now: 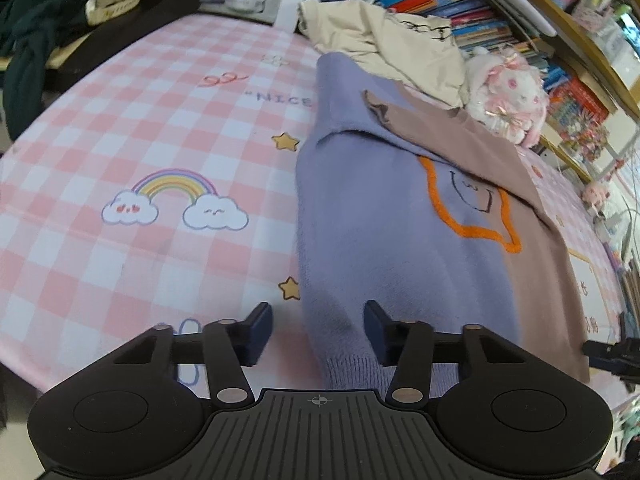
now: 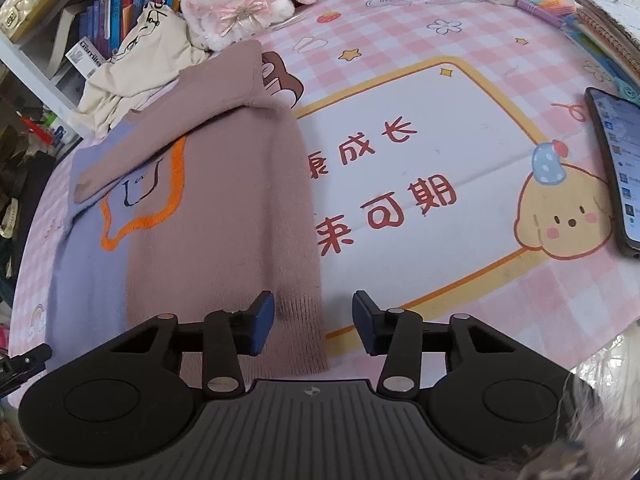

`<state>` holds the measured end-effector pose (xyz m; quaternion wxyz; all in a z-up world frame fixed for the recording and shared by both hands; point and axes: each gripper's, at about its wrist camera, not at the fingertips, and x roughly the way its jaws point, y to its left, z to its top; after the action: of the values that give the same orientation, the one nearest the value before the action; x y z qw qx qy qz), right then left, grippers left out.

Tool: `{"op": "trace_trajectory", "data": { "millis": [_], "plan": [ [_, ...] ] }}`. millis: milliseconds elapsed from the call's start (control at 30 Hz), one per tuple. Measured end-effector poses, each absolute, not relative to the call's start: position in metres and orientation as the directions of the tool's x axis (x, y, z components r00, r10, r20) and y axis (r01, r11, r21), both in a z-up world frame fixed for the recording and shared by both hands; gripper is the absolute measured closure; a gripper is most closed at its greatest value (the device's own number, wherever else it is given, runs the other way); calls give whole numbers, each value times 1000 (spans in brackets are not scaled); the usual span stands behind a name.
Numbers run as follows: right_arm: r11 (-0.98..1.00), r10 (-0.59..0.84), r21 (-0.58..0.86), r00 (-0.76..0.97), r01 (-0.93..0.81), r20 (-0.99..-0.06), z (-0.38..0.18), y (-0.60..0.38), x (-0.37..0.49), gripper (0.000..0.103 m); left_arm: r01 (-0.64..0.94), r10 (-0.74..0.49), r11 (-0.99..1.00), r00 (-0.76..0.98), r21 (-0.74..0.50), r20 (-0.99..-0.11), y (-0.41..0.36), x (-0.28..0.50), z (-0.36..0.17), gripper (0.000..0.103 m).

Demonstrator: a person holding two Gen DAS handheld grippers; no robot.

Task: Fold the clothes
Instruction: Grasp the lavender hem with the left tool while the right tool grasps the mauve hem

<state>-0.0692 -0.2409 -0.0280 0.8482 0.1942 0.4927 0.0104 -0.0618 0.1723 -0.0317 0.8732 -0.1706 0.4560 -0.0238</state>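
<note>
A fuzzy knitted sweater, half lavender and half dusty pink with an orange-outlined star shape on the chest (image 1: 400,248), lies flat on the table under a pink-and-white checked cloth printed with rainbows, stars and cartoon animals (image 1: 140,128). Both sleeves are folded in across the body, the pink one lying over the star. The left claw (image 1: 318,330) hangs over the near hem on the lavender side, its blue-padded fingers apart and holding nothing; one finger sits above the knit, the other above the bare cloth. The right claw (image 2: 314,322) hovers at the ribbed hem of the pink side, also spread wide and empty, with the sweater's edge running between its fingers.

Beyond the collar, a crumpled cream garment (image 2: 136,68) is heaped against a row of books (image 1: 460,8), and a fluffy white-and-pink plush rabbit (image 2: 232,0) sits just beside it, close to the sweater's shoulder. Off to the right side of the table, well apart from the sweater, a smartphone with a lit screen (image 2: 618,168) lies face up
</note>
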Motion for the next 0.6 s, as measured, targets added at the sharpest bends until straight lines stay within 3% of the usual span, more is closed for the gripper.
{"op": "trace_trajectory", "data": {
  "millis": [67, 133, 167, 233, 333, 600],
  "plan": [
    [931, 208, 330, 513, 158, -833, -28, -239, -67, 64, -130, -197, 935, 583, -330, -789, 174, -61, -33, 63],
    [938, 207, 317, 507, 140, -837, -28, -235, -66, 74, -142, -199, 930, 582, -340, -788, 174, -61, -34, 68],
    [941, 211, 314, 500, 129, -840, -29, -234, -65, 84, -146, -202, 927, 582, -346, -788, 175, -61, -34, 71],
    [946, 212, 305, 495, 114, -843, -29, -231, -65, 89, -148, -219, 920, 575, -364, -788, 174, -59, -36, 86],
    [952, 212, 292, 496, 88, -842, -27, -225, -66, 92, -147, -228, 915, 577, -375, -784, 174, -59, -35, 99],
    [883, 389, 469, 529, 20, -755, -3, -221, -64, 93, -103, -238, 924, 598, -368, -765, 171, -54, -19, 97]
  ]
}}
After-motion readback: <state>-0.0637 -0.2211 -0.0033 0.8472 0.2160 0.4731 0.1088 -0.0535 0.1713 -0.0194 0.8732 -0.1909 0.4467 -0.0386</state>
